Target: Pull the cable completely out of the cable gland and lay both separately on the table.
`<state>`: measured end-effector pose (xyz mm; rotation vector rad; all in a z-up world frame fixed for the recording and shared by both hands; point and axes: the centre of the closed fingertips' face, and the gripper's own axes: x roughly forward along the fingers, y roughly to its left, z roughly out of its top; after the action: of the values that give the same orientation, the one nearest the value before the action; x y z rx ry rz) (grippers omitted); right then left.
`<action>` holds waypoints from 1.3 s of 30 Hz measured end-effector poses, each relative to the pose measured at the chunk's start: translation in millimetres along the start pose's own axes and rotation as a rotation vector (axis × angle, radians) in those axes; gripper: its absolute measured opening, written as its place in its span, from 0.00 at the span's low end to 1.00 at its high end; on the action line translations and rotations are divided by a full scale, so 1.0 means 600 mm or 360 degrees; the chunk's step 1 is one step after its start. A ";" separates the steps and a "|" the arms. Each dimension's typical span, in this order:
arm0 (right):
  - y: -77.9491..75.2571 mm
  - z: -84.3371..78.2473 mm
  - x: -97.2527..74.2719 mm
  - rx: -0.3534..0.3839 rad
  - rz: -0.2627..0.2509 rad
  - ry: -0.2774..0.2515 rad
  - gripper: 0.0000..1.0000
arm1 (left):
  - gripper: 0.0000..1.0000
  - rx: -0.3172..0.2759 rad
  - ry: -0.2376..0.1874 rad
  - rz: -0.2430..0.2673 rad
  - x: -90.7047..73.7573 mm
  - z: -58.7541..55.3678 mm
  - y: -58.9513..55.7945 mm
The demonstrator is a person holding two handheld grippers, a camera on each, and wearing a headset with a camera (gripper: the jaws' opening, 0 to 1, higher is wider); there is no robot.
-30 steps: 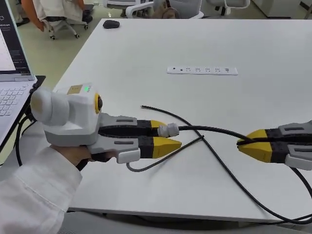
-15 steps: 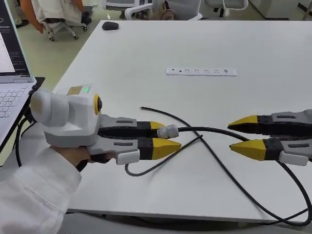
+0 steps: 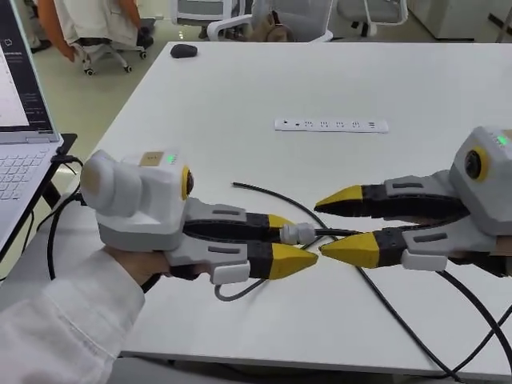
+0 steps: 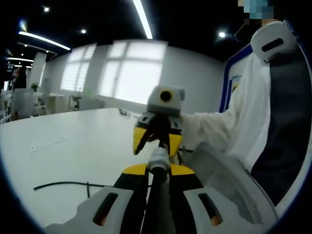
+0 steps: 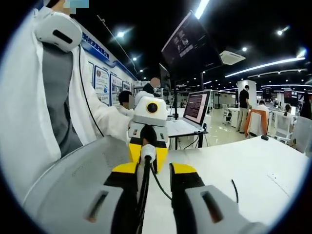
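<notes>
Clenched on the white cable gland [image 3: 296, 234] with the left gripper [image 3: 302, 239], right at the yellow tips, low over the near part of the table [image 3: 240, 96]. Released and spread wide on the right gripper [image 3: 320, 227], almost tip to tip with the left, one jaw to each side of the black cable [image 3: 256, 190] just at the gland's mouth. Possibly brushing the cable; hard to tell. Not yet out of the gland: threaded through, trailing off to the near right, loose end lying farther off toward the power strip [image 3: 331, 126].
</notes>
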<state>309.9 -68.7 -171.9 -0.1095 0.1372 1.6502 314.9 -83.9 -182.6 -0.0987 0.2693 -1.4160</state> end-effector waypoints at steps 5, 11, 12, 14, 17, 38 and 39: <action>0.011 -0.007 0.001 -0.0007 0.0048 0.0023 0.03 | 0.16 -0.0003 0.0006 -0.0006 0.001 -0.002 -0.001; 0.006 -0.007 -0.003 -0.0001 0.0034 0.0018 0.02 | 0.16 -0.0004 0.0001 -0.0012 0.005 -0.002 0.001; 0.005 -0.007 -0.004 0.0001 0.0030 0.0013 0.02 | 0.16 -0.0002 -0.0002 -0.0011 0.005 0.000 0.002; 0.003 -0.007 -0.005 0.0000 0.0022 0.0009 0.02 | 0.16 0.0002 0.0001 -0.0006 0.004 0.000 0.004; 0.000 -0.009 -0.008 0.0009 0.0012 0.0004 0.02 | 0.16 0.0000 0.0004 0.0004 0.001 -0.001 0.006; -0.011 -0.058 -0.101 0.0110 -0.0159 0.0078 0.02 | 0.16 -0.0017 -0.0006 0.0075 -0.027 0.000 0.020; -0.011 -0.061 -0.105 0.0115 -0.0165 0.0084 0.02 | 0.16 -0.0018 -0.0005 0.0075 -0.027 0.000 0.020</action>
<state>321.3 -135.6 -198.4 -0.1034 0.2272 1.5377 324.3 -65.8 -183.3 -0.1030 0.2752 -1.3675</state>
